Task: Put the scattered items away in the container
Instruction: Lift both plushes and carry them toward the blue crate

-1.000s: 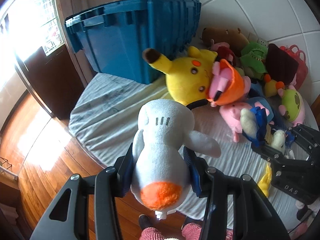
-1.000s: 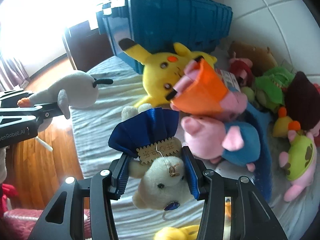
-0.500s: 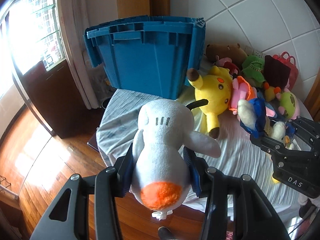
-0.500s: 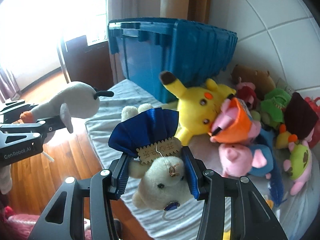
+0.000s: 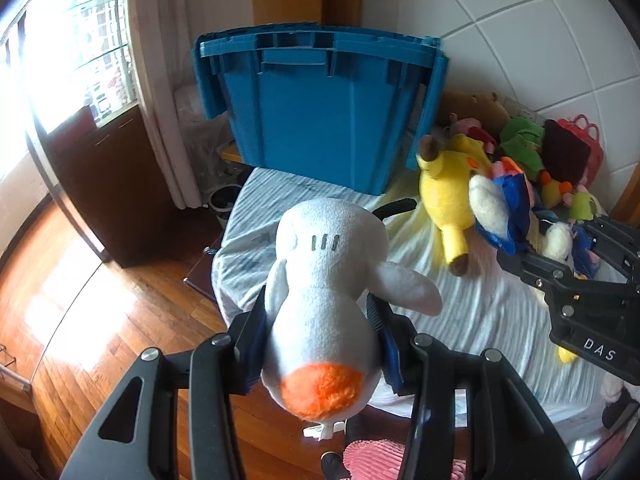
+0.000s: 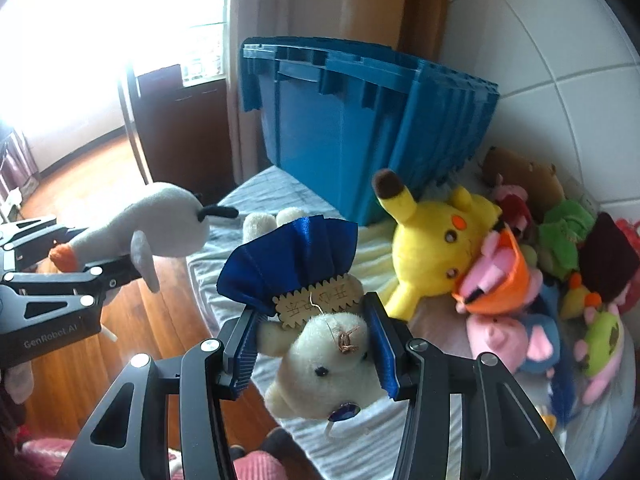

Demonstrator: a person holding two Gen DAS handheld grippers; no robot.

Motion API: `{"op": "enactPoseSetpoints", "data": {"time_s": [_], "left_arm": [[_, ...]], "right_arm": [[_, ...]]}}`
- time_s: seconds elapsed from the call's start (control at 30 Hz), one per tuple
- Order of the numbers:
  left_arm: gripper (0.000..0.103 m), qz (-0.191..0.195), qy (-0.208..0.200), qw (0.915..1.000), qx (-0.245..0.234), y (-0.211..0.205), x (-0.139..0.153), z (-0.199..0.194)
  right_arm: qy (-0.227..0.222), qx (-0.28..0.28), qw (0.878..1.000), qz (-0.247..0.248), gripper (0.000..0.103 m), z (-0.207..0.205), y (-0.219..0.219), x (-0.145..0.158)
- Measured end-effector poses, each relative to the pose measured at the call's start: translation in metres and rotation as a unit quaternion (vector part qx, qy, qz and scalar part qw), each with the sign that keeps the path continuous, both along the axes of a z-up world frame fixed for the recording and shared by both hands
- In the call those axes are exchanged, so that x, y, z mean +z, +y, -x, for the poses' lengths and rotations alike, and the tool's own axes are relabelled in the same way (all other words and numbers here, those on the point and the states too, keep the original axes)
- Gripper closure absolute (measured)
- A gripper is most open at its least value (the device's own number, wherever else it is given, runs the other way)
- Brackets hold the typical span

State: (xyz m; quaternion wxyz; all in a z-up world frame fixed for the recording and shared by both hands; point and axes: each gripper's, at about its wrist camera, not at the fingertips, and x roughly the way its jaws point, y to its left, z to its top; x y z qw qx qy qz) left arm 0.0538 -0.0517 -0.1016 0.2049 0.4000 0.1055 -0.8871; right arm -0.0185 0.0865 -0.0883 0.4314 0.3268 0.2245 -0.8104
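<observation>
My left gripper [image 5: 320,344] is shut on a grey-white plush bird with an orange end [image 5: 324,300], held in the air in front of the bed. My right gripper [image 6: 312,344] is shut on a cream teddy bear in a blue satin dress [image 6: 320,344] with a wooden tag. In the right wrist view the plush bird [image 6: 160,232] and the left gripper [image 6: 60,276] show at the left. The blue plastic crate [image 5: 328,108] stands on the far end of the bed, its inside hidden from both views.
A yellow Pikachu plush [image 6: 436,240] lies on the striped bedsheet [image 5: 472,304] by a heap of plush toys [image 6: 560,272] against the tiled wall. Wooden floor [image 5: 80,304] and a dark cabinet [image 5: 104,168] lie left. Pink slippers [image 5: 376,460] show below.
Both grippers drew back from the bed and rose a little, each holding its toy. The crate and toy heap look farther away, and more floor shows.
</observation>
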Motion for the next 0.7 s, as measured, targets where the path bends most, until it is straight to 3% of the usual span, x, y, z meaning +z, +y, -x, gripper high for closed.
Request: {"op": "enactPoseSetpoints", "data": {"time_s": [0.4, 0.7], "left_arm": [[0.057, 0.037, 0.032, 0.9985, 0.025, -0.041, 0.038, 0.04], [0.057, 0.037, 0.081, 0.996, 0.006, -0.084, 0.087, 0.085]], "right_arm": [[0.014, 0.065, 0.997, 0.029, 0.055, 0.042, -0.059, 0.024], [0.04, 0.067, 0.994, 0.071, 0.055, 0.082, -0.088, 0.066]]}}
